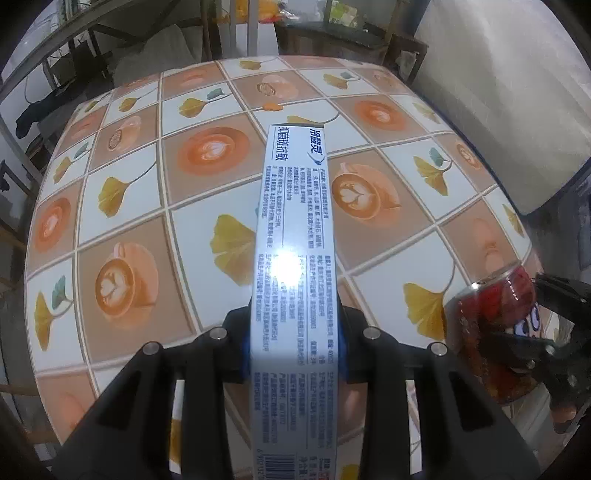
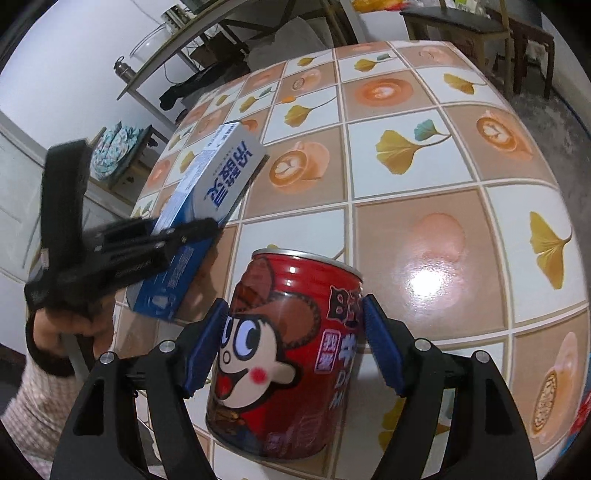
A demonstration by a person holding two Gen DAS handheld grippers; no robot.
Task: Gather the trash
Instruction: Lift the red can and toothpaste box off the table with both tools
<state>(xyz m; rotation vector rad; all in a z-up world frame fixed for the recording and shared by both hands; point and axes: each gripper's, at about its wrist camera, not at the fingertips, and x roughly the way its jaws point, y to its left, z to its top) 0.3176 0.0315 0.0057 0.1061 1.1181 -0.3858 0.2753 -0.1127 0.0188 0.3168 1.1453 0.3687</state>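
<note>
My left gripper (image 1: 293, 345) is shut on a long white and blue toothpaste box (image 1: 293, 236), which points away over the tiled table (image 1: 122, 206). The box (image 2: 207, 192) and the left gripper (image 2: 177, 240) also show at the left of the right wrist view. My right gripper (image 2: 291, 347) is shut on a red drink can (image 2: 284, 354) with a cartoon face, its blue pads pressed on both sides of the can. The can (image 1: 491, 325) and the right gripper (image 1: 546, 332) show at the right edge of the left wrist view.
The table (image 2: 424, 206) is covered with a cloth printed with coffee cups and ginkgo leaves. Chairs (image 2: 480, 26) stand beyond the far edge. A shelf with clothes (image 2: 114, 151) is at the left. A white wall (image 1: 517, 92) is at the right.
</note>
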